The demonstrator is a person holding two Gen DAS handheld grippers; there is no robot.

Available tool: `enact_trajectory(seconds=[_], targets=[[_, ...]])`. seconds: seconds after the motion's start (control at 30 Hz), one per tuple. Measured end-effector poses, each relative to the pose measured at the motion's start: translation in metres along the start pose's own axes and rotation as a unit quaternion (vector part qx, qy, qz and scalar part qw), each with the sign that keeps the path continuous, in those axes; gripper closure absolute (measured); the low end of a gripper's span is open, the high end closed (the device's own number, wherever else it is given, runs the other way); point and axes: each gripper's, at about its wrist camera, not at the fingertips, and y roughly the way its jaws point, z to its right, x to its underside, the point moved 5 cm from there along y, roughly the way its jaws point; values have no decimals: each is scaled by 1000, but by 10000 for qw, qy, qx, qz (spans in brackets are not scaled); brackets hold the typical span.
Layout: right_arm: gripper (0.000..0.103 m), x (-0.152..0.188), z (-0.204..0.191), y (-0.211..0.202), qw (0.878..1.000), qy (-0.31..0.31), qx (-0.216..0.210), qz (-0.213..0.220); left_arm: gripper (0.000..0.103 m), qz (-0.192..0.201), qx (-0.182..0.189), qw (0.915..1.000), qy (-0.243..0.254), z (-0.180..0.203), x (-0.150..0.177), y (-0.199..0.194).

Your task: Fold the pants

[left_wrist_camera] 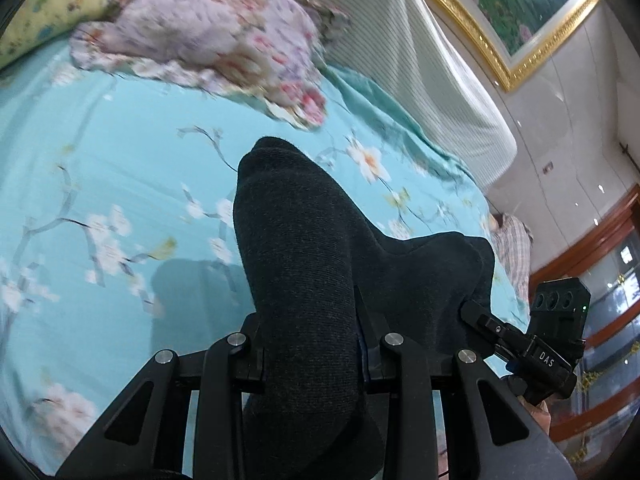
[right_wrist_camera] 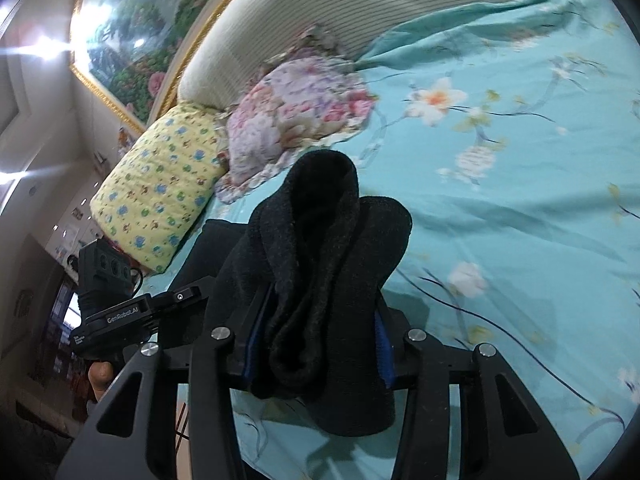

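The black pants (left_wrist_camera: pixel 304 248) hang bunched between both grippers above a bed. My left gripper (left_wrist_camera: pixel 312 336) is shut on a thick fold of the black fabric, which bulges up past the jaws and hides the fingertips. My right gripper (right_wrist_camera: pixel 316 320) is shut on another bunched part of the pants (right_wrist_camera: pixel 320 248), with blue pads (right_wrist_camera: pixel 383 344) showing at the sides. In the left wrist view the other gripper (left_wrist_camera: pixel 520 344) clamps the fabric at the right. In the right wrist view the other gripper (right_wrist_camera: pixel 132 312) sits at the left.
A turquoise flowered bedsheet (left_wrist_camera: pixel 100 200) lies below. A pink flowered cloth (left_wrist_camera: pixel 208 36) and a yellow patterned pillow (right_wrist_camera: pixel 160 192) lie by the cream striped headboard (left_wrist_camera: pixel 420 52). A gold-framed painting (left_wrist_camera: pixel 520 8) hangs on the wall. A checked cloth (left_wrist_camera: pixel 514 248) lies at the bed's edge.
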Motion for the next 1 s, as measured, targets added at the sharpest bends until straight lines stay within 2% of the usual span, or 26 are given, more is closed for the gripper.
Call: enact_trajectory(seconds=[0.5,0.7,1.0], targets=[[57,-40,-63,100,9958,-383,-743,-376,73,580,-700,9952,-350,-78,-50,-52],[57,-51,-78,139,9938,-495,-841,-532,73,646,-896,9928,-461,-105,-70,-51],[57,-66,-82,176,9927,-594,-812,-659,73,664,-1087,9907,-472,-126,-87,-37]])
